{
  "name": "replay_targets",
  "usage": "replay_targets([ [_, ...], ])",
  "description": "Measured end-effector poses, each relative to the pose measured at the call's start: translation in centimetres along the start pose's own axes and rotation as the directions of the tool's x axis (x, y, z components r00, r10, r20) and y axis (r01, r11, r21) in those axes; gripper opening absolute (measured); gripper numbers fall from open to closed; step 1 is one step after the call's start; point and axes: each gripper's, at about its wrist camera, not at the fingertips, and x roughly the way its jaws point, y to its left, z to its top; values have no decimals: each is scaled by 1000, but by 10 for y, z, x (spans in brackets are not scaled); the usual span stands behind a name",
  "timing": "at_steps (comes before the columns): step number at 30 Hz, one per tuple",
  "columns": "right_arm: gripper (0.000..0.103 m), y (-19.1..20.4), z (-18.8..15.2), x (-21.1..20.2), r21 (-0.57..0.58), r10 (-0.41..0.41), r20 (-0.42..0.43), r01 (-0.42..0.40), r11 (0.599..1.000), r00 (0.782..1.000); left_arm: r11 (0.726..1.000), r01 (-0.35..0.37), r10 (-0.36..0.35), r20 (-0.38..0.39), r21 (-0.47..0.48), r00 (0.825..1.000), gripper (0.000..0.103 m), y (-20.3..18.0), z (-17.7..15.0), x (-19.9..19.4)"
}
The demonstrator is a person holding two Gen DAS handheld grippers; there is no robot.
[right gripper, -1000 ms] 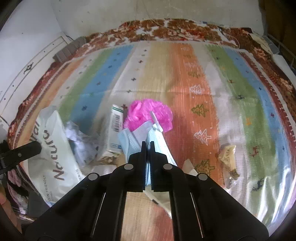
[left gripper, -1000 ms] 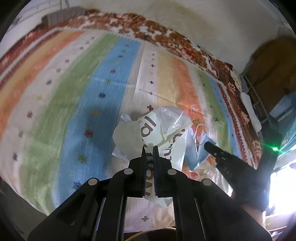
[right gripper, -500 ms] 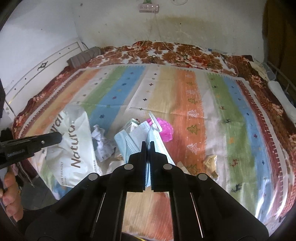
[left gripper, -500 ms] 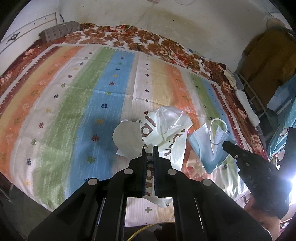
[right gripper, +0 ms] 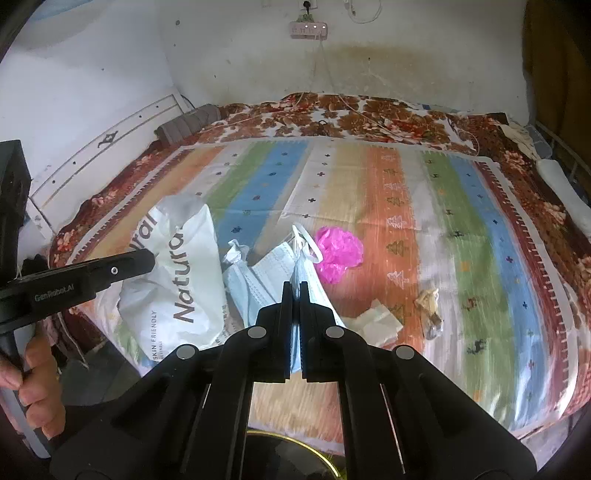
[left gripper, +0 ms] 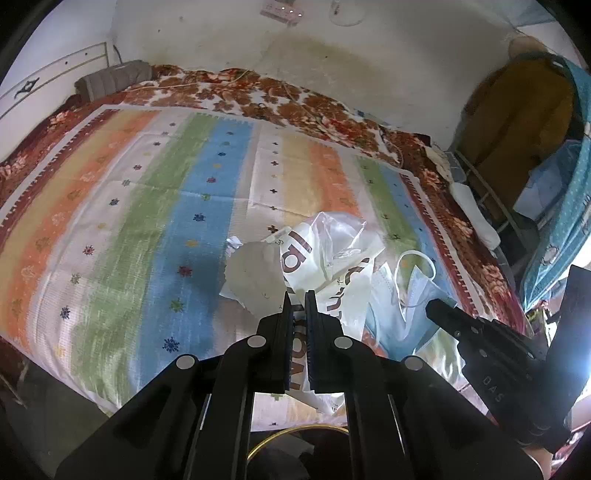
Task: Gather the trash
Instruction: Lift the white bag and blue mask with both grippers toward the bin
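Bed (right gripper: 436, 221) against a stained white wall, spread with a striped mat over a floral blanket; socket strip (right gripper: 308, 29) on the wall above, grey roll (right gripper: 186, 123) at the head end

Left to right across the near edge:
- Hand (right gripper: 33, 373) on the left gripper's handle, far left in the right wrist view
- Left gripper (left gripper: 299, 301): jaws closed almost fully on the rim of the bag (left gripper: 325, 266), a white plastic one with brown lettering, held up off the mat with its mouth slack
- Crumpled paper (right gripper: 236, 254) just beside the bag, toward the mask
- Right gripper (right gripper: 294, 291): jaws pressed tight on a pale blue mask (right gripper: 266, 273), which hangs beside the bag's mouth, ear loop upward
- Pink wrapper (right gripper: 338, 253) on the orange stripe, just behind the mask
- White tissue (right gripper: 380, 319) on the mat, near the bed's front edge
- Tan wrapper (right gripper: 428, 302) right of the tissue, apart from it

Hanging brown garment (left gripper: 517, 122) at far right in the left wrist view
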Motion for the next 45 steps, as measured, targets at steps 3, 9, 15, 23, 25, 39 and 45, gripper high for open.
replay_targets([
  [3,2,-1,-7,-12,5,10,4,-10,1000,1000,1000,4,-4,10,21,1000,5,-5,-5,-6],
  [9,2,2,-22,-31,-17,-10,10,10,1000,1000,999,21,-22,21,38,1000,5,-7,-16,-19],
  [15,2,11,-38,-45,-10,-2,-10,2,1000,1000,997,34,-37,32,73,999,5,-13,-28,-32],
  [23,2,6,-61,-61,22,-1,-24,1,1000,1000,987,8,-18,60,160,998,5,-26,-52,-49],
  [25,2,5,-65,-65,25,-5,-23,6,1000,1000,984,4,-15,60,177,998,5,-29,-57,-51],
  [39,2,17,-113,-74,1,-51,-75,51,999,996,974,-2,-6,34,227,999,5,-40,-103,-55],
  [45,2,18,-131,-75,1,-53,-102,54,999,993,971,2,-1,-3,240,1000,5,-40,-124,-53],
])
